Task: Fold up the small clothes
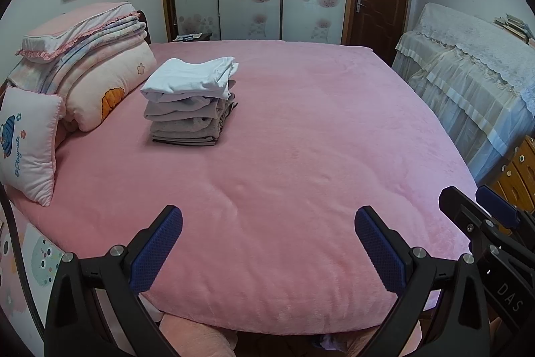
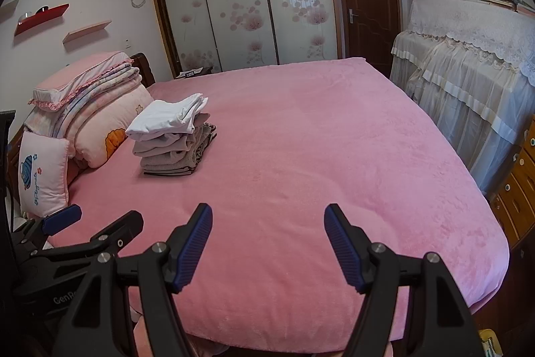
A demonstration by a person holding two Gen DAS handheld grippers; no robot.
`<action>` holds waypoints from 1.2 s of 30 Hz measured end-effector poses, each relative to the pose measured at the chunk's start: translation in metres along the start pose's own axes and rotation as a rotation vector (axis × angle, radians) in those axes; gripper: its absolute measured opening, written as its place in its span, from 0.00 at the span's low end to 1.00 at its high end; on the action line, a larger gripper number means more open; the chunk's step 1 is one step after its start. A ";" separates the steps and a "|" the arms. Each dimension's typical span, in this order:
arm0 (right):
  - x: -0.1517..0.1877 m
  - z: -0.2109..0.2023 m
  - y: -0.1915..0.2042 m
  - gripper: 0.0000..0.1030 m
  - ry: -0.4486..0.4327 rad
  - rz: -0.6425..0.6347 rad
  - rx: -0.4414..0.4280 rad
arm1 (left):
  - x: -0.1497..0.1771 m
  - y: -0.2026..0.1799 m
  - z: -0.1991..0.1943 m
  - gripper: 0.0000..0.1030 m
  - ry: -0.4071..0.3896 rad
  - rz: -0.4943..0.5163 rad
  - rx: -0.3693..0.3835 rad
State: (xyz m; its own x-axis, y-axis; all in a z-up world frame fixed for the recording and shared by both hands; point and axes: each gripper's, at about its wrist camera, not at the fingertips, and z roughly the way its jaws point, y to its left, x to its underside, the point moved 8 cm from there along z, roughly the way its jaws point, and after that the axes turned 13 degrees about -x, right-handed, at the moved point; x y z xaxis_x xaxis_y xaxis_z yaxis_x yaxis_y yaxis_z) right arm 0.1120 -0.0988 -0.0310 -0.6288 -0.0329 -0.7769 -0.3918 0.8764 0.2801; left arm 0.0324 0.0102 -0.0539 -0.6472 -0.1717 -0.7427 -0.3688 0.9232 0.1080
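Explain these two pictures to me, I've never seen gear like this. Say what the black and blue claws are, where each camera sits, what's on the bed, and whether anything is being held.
The claws are two handheld grippers, one in each of a person's hands, with no robot arm. Each carries a wide-angle camera looking forward along its two fingers, which bends the room's edges.

One picture is from the left gripper, the other from the right gripper. Each also catches the other gripper at its edge.

Both look over a pink bed. On it sits a stack of folded clothes, white on top and grey below. Beside the stack are folded quilts and a small pillow.

Both grippers are open and hold nothing. No unfolded garment is visible on the bed.
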 end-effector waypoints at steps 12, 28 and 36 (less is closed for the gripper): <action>0.001 0.001 0.000 0.68 0.008 -0.007 0.000 | 0.002 -0.003 0.004 0.99 0.022 0.000 -0.010; 0.002 0.012 -0.005 0.68 0.029 -0.013 0.001 | 0.005 -0.004 0.015 0.99 0.058 0.000 -0.011; 0.005 0.016 -0.006 0.68 0.037 -0.016 0.005 | 0.010 -0.006 0.019 0.99 0.078 0.005 -0.011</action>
State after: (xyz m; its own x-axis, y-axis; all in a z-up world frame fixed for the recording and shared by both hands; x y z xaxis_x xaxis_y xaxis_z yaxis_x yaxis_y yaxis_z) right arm 0.1221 -0.0964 -0.0451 -0.6467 -0.0648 -0.7600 -0.3990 0.8779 0.2646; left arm 0.0406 0.0099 -0.0748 -0.6990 -0.1933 -0.6885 -0.3725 0.9203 0.1197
